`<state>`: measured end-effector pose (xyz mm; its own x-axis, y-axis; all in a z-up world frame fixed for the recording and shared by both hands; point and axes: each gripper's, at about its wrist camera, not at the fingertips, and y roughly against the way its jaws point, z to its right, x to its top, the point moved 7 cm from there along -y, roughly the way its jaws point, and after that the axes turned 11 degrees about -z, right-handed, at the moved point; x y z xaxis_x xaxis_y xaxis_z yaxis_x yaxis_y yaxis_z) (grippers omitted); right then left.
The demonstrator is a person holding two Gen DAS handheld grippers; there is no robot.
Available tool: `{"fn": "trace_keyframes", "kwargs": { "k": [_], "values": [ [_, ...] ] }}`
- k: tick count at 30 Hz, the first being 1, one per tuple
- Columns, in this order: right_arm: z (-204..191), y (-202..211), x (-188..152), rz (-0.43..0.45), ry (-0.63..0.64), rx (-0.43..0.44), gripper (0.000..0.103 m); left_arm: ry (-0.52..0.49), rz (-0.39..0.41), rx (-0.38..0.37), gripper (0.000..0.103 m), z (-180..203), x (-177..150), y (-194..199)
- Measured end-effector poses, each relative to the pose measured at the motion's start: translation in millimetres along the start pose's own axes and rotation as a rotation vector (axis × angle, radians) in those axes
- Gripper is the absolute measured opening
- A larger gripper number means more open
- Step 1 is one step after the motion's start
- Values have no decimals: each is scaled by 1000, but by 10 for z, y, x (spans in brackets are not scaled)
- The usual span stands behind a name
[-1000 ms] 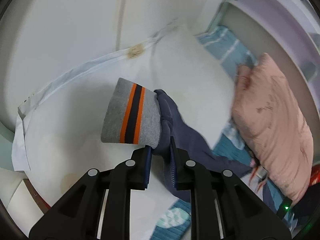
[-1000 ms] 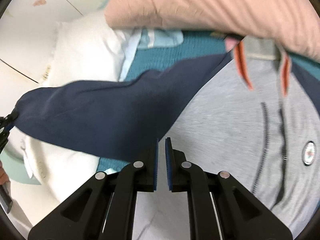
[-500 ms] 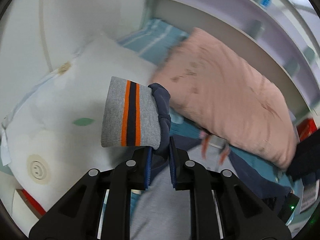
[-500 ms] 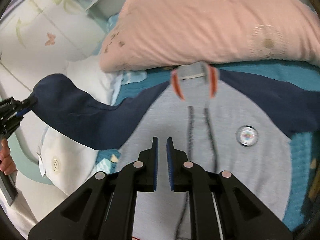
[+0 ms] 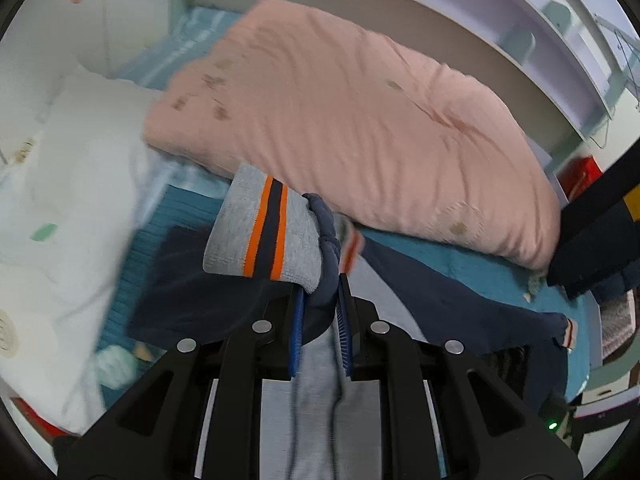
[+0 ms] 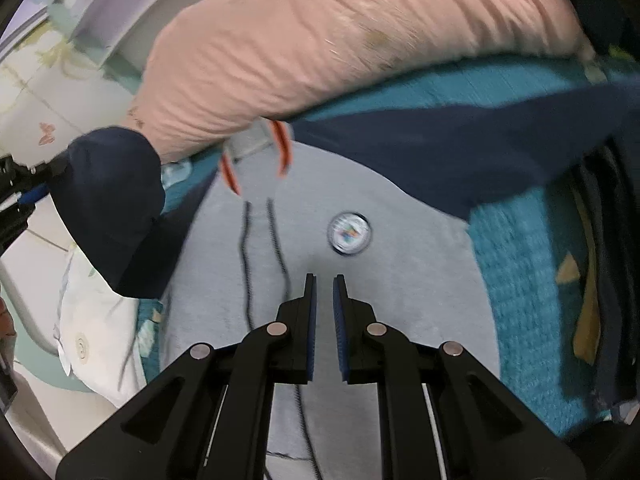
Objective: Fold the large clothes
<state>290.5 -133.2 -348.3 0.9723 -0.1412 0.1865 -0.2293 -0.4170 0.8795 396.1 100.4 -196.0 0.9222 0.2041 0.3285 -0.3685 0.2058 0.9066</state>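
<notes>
A grey sweatshirt with navy sleeves, orange collar trim and a round chest badge lies face up on the teal bed cover. My left gripper is shut on the left navy sleeve just behind its grey cuff with orange and navy stripes, held up over the shirt's chest. In the right wrist view that sleeve hangs at the left. My right gripper is shut and empty, hovering over the chest below the badge. The other navy sleeve stretches to the right.
A big pink pillow lies just behind the collar. A white pillow lies at the left. The teal bed cover shows at the right, with dark clothes at its edge. White shelves stand behind the bed.
My left gripper has carried the cuff and sleeve from over the white pillow rightward, over the shirt's body. My right gripper has pulled back along the chest, away from the collar.
</notes>
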Motion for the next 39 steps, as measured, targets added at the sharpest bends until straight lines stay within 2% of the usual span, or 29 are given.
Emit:
{"fn": "trace_keyframes", "kwargs": {
  "k": [3, 12, 14, 17, 22, 23, 24, 25, 26, 28, 31, 36, 37, 39],
  "values": [
    [230, -51, -111, -22, -25, -16, 10, -31, -40, -23, 15, 293, -70, -254],
    [887, -63, -118, -60, -125, -38, 10, -122, -183, 15, 15, 947, -320, -1208],
    [964, -69, -124, -62, -139, -37, 10, -145, -210, 37, 15, 1044, -383, -1402],
    [1047, -90, -127, -64, -153, -32, 10, -157, -260, 31, 15, 1173, -502, -1642],
    [1121, -71, -91, -56, -170, -18, 10, -259, -315, 81, 16, 1419, -692, -1904],
    [1128, -59, -80, -50, -171, -12, 10, -274, -334, 83, 20, 1459, -726, -1941],
    [1140, -48, -70, -46, -174, -11, 10, -279, -341, 76, 37, 1499, -744, -1965],
    [1160, -41, -65, -44, -178, -12, 10, -279, -341, 58, 61, 1531, -750, -1959],
    [1178, -42, -59, -46, -182, -13, 10, -271, -317, 35, 66, 1565, -738, -1921],
    [1208, -53, -37, -56, -191, -15, 10, -270, -274, 13, 68, 1625, -707, -1823],
    [1256, -27, -13, -51, -206, -14, 10, -288, -276, -9, 68, 1679, -677, -1712],
    [1240, 26, 74, -42, -208, -20, 11, -305, -219, 31, 68, 1468, -594, -1500],
    [1225, 30, 98, -40, -203, -23, 12, -303, -217, 38, 68, 1401, -592, -1484],
    [1167, 18, 200, -40, -188, -31, 23, -291, -215, 60, 68, 1163, -568, -1445]
  ]
}}
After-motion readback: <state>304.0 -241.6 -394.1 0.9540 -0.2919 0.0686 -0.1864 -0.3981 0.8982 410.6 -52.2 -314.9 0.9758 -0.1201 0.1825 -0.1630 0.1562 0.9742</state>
